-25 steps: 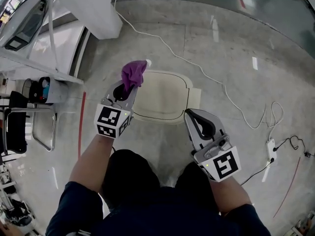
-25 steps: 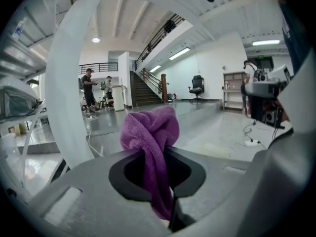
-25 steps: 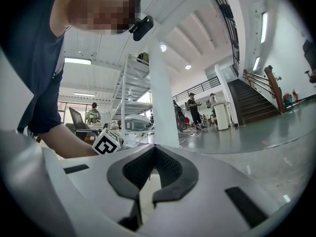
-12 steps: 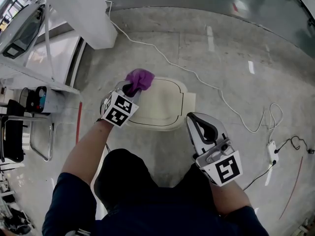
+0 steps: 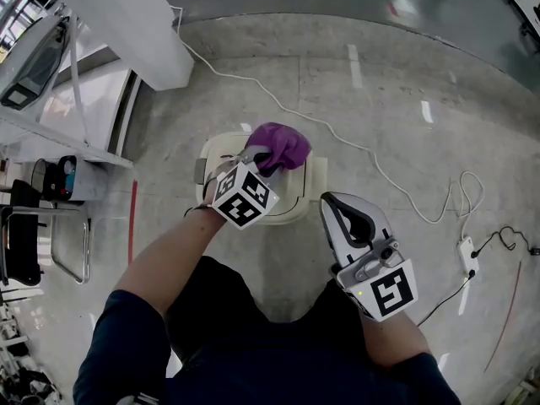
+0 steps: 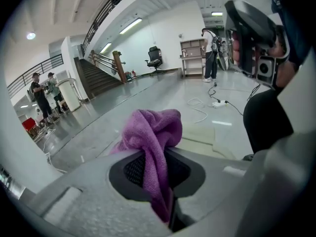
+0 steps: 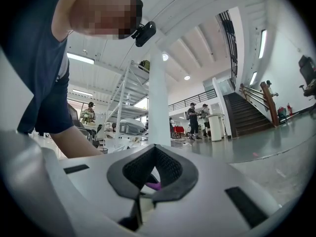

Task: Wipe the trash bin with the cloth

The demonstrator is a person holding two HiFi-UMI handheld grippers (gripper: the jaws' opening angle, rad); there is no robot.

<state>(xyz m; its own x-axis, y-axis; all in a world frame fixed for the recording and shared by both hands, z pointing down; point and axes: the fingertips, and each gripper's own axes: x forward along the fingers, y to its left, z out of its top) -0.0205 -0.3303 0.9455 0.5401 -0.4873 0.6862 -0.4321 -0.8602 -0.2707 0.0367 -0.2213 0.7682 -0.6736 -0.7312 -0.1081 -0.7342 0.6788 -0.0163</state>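
Head view: the left gripper, whose cube bears square black-and-white markers, presses the purple cloth onto the lid of the cream trash bin. The bin stands on a grey concrete floor crossed by a white cable. Half a second ago the cloth was at the lid's far left corner; it is now at the far right. The right gripper has stayed beside the bin.

Left gripper view: jaws clamped on the cloth; an open hall with a staircase lies behind.

Right gripper view: jaws closed and empty; a white column stands beyond.

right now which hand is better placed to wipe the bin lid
Left. The left tongs grip the purple cloth and hold it over the bin lid; the right tongs are shut, empty and off to the side.
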